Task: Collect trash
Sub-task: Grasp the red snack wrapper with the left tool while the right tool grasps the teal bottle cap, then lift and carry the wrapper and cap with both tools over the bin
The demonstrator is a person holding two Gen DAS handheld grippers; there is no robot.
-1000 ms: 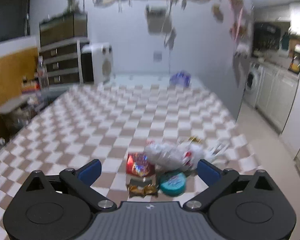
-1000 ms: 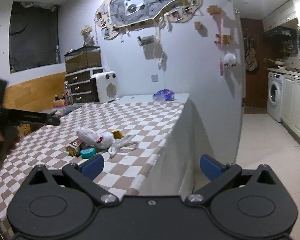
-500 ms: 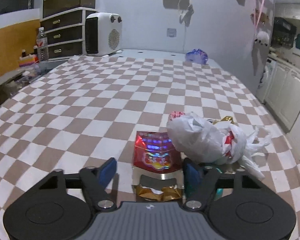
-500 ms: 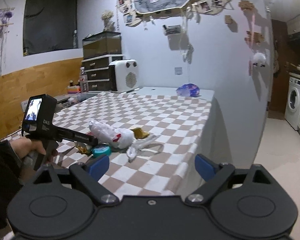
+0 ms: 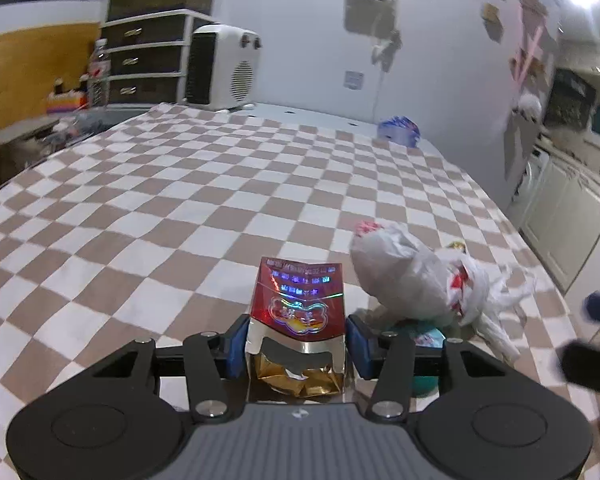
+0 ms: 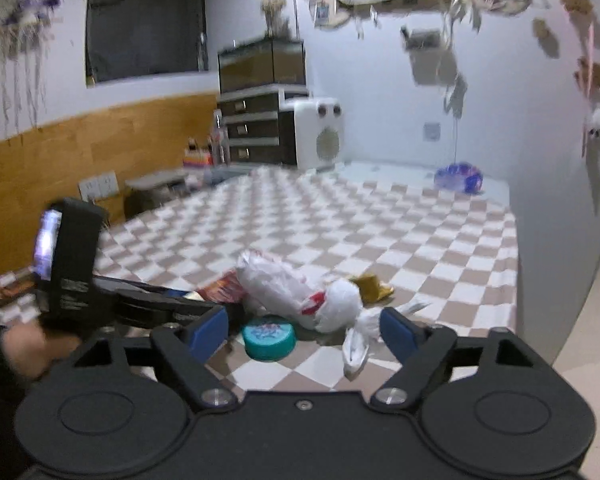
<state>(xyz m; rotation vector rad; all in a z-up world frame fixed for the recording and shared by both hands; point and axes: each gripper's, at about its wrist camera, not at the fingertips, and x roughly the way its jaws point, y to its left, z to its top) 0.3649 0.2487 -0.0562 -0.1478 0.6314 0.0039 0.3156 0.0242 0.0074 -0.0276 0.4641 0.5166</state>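
Observation:
My left gripper (image 5: 296, 344) is shut on a red and gold cigarette pack (image 5: 298, 304), its blue pads pressing both sides, the pack tilted up off the checkered tablecloth (image 5: 180, 208). A white crumpled plastic bag (image 5: 416, 280) lies just right of it, over a teal round tin (image 5: 424, 380). In the right wrist view my right gripper (image 6: 302, 328) is open, near the table's front edge, with the teal tin (image 6: 269, 338) between its fingers' line of sight, the bag (image 6: 300, 292) behind, and a gold wrapper (image 6: 372, 286) beyond. The red pack (image 6: 222, 290) shows partly.
A white heater (image 5: 224, 68) and dark drawers (image 5: 144, 60) stand at the far end. A blue-purple bag (image 5: 398, 130) lies at the far right. The table's right edge (image 6: 516, 280) drops to the floor. The left hand and its gripper body (image 6: 72, 264) fill the left side.
My left gripper closed on the cigarette pack and tilted it up. My right gripper moved in toward the trash pile from the table's front edge.

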